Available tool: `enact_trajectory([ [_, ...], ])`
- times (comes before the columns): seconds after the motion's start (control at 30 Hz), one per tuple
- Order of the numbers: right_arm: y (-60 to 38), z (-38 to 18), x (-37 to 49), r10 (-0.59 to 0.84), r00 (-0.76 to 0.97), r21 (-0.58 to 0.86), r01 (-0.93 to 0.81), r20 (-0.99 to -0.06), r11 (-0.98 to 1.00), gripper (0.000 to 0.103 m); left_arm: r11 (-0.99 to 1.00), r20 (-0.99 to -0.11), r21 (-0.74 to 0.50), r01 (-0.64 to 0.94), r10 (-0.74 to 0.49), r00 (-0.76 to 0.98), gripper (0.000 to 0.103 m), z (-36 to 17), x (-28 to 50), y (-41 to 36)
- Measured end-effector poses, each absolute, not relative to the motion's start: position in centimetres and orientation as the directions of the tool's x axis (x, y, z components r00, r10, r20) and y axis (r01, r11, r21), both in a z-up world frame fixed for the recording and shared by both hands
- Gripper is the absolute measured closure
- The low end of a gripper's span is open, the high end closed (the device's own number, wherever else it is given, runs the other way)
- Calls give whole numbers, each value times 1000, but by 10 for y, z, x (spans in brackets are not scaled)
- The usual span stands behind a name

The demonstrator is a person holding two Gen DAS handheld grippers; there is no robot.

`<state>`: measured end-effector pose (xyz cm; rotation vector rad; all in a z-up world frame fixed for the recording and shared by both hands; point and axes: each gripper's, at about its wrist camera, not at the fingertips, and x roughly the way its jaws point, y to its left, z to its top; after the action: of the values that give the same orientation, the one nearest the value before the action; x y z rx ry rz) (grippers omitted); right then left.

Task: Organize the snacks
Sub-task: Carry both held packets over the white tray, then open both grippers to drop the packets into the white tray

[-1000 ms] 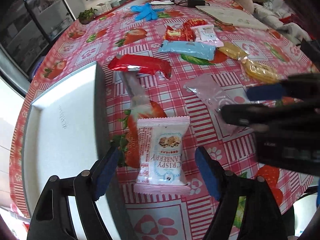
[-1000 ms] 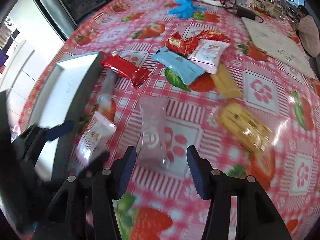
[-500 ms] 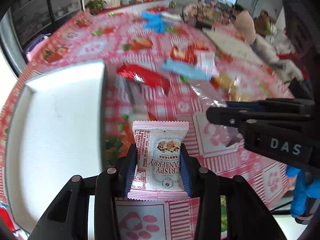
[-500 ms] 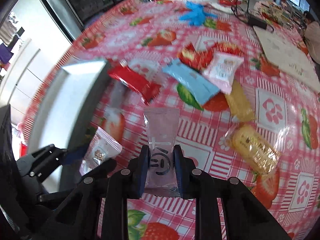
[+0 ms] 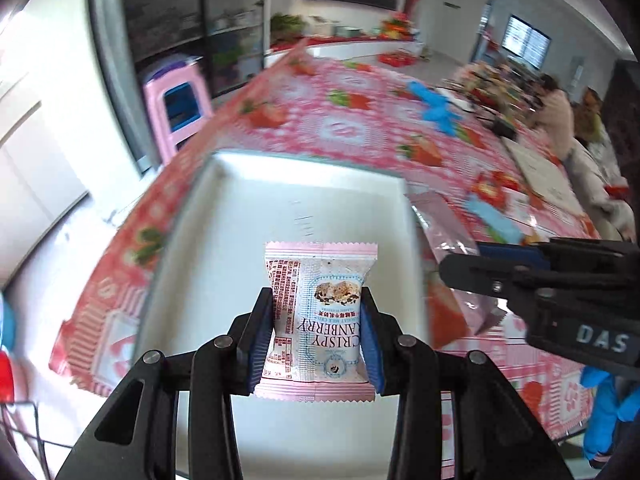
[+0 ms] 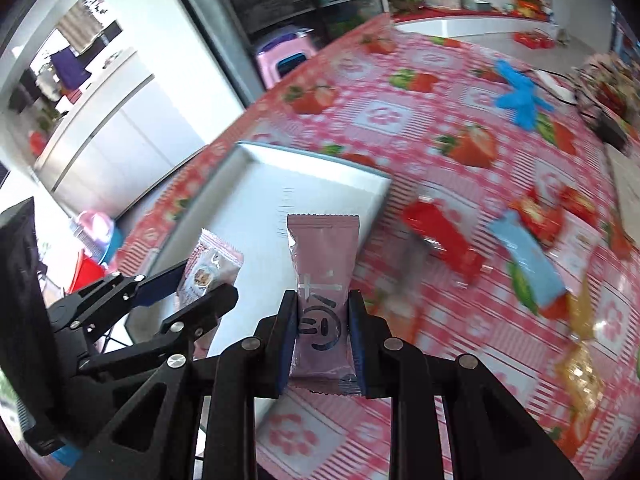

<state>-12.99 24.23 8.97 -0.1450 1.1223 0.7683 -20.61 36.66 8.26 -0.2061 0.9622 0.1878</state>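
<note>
My left gripper [image 5: 316, 332] is shut on a pink and white Crispy Cranberry packet [image 5: 318, 312] and holds it above the white tray [image 5: 224, 216]. My right gripper [image 6: 322, 332] is shut on a pink smiley-face packet [image 6: 323, 276], held over the tray's right edge [image 6: 320, 188]. In the left wrist view the right gripper [image 5: 472, 268] and its pink packet [image 5: 444, 224] show at the right. In the right wrist view the left gripper [image 6: 188, 288] and its cranberry packet [image 6: 210, 268] show at the left.
On the strawberry tablecloth [image 6: 400, 120] right of the tray lie a red packet [image 6: 440, 240], a light blue packet [image 6: 528, 260], yellow packets [image 6: 580, 368] and blue gloves [image 6: 520, 98]. A pink stool [image 5: 178, 108] stands beyond the table's left edge. People sit at the far end.
Both grippers closed on their packets, lifted them off the table and swung left toward the tray. The cranberry packet now hangs over the tray.
</note>
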Motion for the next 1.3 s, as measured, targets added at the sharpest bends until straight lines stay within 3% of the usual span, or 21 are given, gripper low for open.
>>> enact_trajectory([
  [0.33, 300, 72, -140, 463, 145, 262, -663, -874, 701, 77, 940, -867, -96, -329, 84, 492, 57, 49, -218, 407],
  [0.47, 305, 68, -139, 441, 142, 244, -667, -886, 704, 76, 934, -866, -82, -349, 106, 488, 30, 47, -221, 410],
  [0.5, 304, 68, -139, 436, 144, 240, -665, -888, 707, 70, 933, -863, -85, -348, 106, 494, 26, 48, -221, 411],
  [0.53, 302, 68, -138, 434, 148, 237, -662, -889, 711, 40, 933, -859, -89, -348, 105, 501, 25, 50, -221, 411],
  [0.6, 290, 71, -136, 432, 195, 220, -640, -880, 736, 1, 936, -857, -94, -340, 97, 505, 25, 56, -219, 409],
  [0.87, 207, 63, -116, 348, 277, 156, -538, -895, 828, 1, 966, -846, -110, -234, 33, 532, 24, 80, -198, 367],
  [1.07, 109, 49, -97, 251, 332, 126, -354, -909, 927, 1, 983, -852, -165, -78, -102, 513, 23, 90, -167, 294],
  [1.3, 30, 32, -98, 132, 380, 37, -248, -915, 968, 1, 973, -909, -176, -146, -103, 405, 22, 57, -115, 247],
])
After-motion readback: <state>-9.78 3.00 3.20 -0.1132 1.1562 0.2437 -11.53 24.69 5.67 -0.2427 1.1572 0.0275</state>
